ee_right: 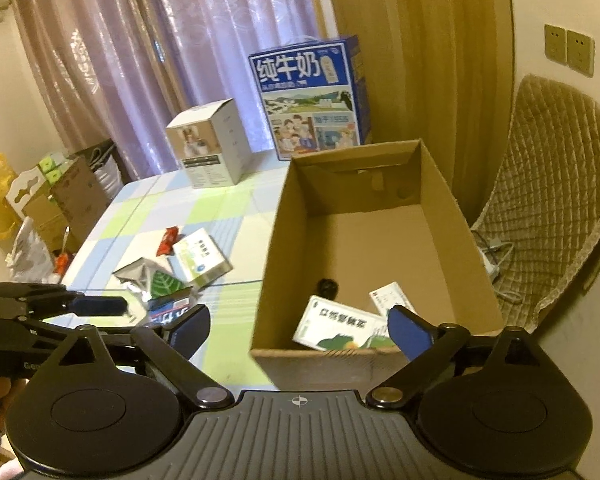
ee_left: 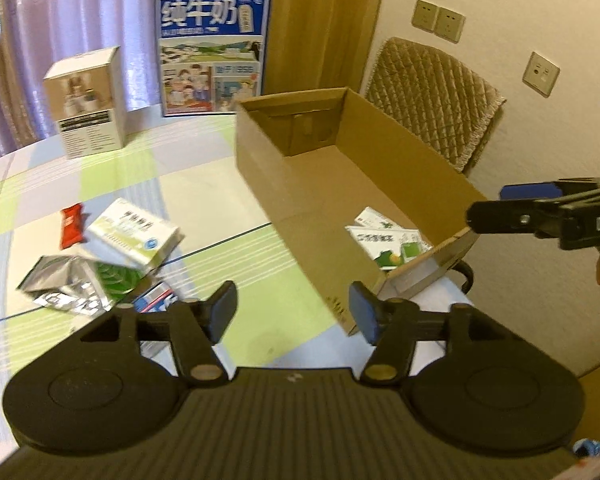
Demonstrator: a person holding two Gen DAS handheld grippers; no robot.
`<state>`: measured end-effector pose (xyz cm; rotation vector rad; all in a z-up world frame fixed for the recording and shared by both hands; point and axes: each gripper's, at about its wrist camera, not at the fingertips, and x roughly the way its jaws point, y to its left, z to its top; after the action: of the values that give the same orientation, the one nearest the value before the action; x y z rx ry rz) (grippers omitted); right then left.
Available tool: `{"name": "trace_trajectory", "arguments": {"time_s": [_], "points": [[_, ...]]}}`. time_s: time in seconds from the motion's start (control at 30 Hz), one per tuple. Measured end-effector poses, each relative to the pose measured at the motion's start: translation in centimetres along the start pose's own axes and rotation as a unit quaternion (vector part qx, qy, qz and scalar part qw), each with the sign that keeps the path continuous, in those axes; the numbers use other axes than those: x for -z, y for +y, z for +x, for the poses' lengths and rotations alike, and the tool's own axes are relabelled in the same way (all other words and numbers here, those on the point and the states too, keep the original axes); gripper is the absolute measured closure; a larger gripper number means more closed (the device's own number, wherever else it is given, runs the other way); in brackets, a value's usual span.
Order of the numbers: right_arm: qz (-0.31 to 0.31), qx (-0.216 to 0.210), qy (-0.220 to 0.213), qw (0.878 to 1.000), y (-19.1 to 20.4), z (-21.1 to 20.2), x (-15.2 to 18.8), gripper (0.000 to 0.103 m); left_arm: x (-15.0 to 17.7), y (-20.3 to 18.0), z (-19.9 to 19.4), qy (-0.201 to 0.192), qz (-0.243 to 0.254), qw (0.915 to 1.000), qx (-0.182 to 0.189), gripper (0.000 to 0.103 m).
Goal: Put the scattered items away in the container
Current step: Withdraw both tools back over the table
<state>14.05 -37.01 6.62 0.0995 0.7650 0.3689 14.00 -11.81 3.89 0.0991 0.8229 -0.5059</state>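
The left gripper (ee_left: 294, 312), black with blue pads, stands with its jaws apart and nothing between them, low in the centre of the left wrist view, above the near corner of the open brown cardboard box (ee_left: 260, 168). The right gripper (ee_right: 298, 334) is spread wide and empty at the bottom of the right wrist view, straddling the near wall of the same box (ee_right: 276, 240); its dark arm also juts in from the right edge of the left wrist view.

Inside the box, toward its near end, lie a white-and-green medicine carton (ee_right: 340, 328) and a smaller white carton (ee_right: 392, 298) partly beneath it, with a small dark object (ee_right: 328, 286) just behind them; what it is cannot be told.

On the green, blue and white checked tablecloth (ee_left: 140, 168), left of the box, the scattered items sit close together: a white-and-green flat carton (ee_left: 134, 234), a red snack wrapper (ee_left: 72, 226) touching its left edge, a crumpled silver foil pouch with a green leaf print (ee_left: 76, 284), and a blue-and-red packet (ee_left: 156, 300) partly hidden by the left gripper.

In the upper left of both views stand a white cube-shaped product box (ee_left: 88, 100) and a tall blue milk case with cartoon pictures (ee_left: 212, 52), in front of lilac curtains (ee_left: 60, 12)
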Motion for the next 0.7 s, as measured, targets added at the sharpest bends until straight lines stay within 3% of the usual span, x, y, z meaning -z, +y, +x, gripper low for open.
{"name": "trace_trajectory", "arguments": {"time_s": [0.4, 0.7], "points": [[-0.004, -0.032, 0.014, 0.999, 4.7, -0.1, 2.4, 0.002, 4.9, 5.2, -5.3, -0.008, -0.044, 0.9974, -0.056, 0.012], [-0.031, -0.072, 0.039, 0.996, 9.4, 1.4, 4.0, 0.002, 9.4, 10.0, -7.3, 0.014, -0.075, 0.9909, -0.111, 0.004]]}}
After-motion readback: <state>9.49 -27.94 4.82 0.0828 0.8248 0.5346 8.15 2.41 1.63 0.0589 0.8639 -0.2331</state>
